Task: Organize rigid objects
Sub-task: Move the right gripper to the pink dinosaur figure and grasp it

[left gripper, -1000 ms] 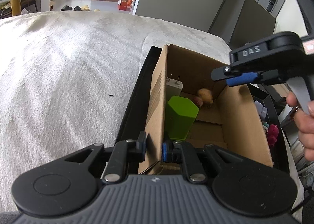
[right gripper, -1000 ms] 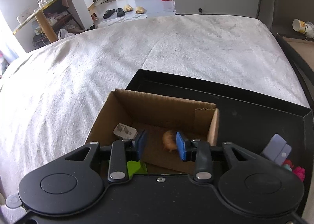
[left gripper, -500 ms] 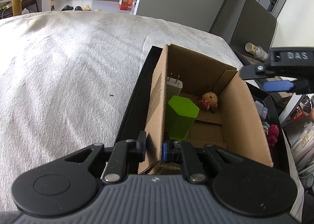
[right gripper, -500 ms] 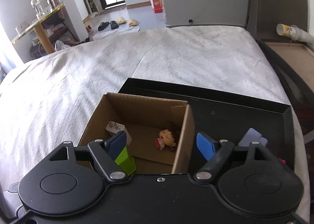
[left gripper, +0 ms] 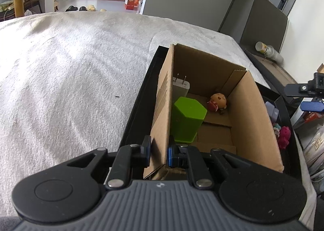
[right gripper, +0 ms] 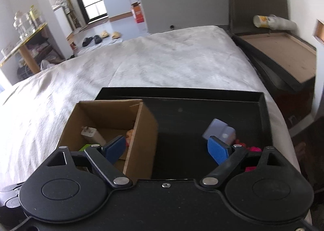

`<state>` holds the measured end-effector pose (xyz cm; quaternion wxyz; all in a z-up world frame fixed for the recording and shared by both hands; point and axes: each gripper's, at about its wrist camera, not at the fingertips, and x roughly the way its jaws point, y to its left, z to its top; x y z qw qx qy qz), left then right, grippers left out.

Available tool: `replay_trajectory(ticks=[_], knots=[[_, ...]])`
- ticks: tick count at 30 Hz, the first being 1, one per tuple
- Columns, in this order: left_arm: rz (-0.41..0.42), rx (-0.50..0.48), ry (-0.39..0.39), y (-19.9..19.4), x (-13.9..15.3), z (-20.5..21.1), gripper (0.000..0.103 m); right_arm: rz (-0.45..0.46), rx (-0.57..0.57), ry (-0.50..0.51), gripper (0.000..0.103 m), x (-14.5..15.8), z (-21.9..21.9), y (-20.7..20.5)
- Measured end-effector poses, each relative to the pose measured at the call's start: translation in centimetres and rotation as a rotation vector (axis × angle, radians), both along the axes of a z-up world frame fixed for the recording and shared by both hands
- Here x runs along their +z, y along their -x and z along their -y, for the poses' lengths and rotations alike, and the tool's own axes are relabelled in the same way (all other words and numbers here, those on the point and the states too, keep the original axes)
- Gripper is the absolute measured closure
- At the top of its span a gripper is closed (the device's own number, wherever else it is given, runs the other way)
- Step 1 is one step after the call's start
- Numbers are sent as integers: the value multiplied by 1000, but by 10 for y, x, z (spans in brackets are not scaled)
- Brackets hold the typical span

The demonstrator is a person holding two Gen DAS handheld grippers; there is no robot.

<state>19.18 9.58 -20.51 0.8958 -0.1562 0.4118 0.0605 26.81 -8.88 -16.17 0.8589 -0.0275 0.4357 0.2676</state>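
Since the earlier frame, right gripper (right gripper: 169, 149) has shifted rightward off the cardboard box (left gripper: 257, 121), jaws opening, nothing between them. Left gripper (left gripper: 159, 153) pinches the box's left wall at 6 o'clock. Green block (left gripper: 187, 119), charger (left gripper: 181, 87) and figurine (left gripper: 217, 101) lie inside, the figurine at 12 o'clock.

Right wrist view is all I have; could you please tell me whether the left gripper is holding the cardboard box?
Observer: Yes, the left gripper is shut on the cardboard box, with one jaw on each side of its near left wall.
Operator: What is the green sliver beside the white charger?
Observer: A green hexagonal object, standing on end on the box floor.
Operator: And the doll?
Observer: The doll lies in the far corner, apart from the green object.
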Motion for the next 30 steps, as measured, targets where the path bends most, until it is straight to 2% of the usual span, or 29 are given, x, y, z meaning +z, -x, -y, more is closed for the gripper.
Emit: replay_trajectory(ticks=[3,10,13,19,24,30], knots=[[0,-4,-18,0,1,2,90,24,-8,-11,8,-1,9,3],[-5,2,-23,-1,1,3,90,62,-17,-12,8,-7,23,10],[-6,4,-26,-1,1,4,90,22,-28,-30,8,-14,32,7],[-8,3,-40,-2,0,5,90,-9,-69,0,8,-30,51,7],[-11,3,-42,-3,-1,6,90,1,-105,37,8,-41,64,2],[-14,4,-39,-4,-1,6,90,-39,-156,26,9,-56,78,-10]])
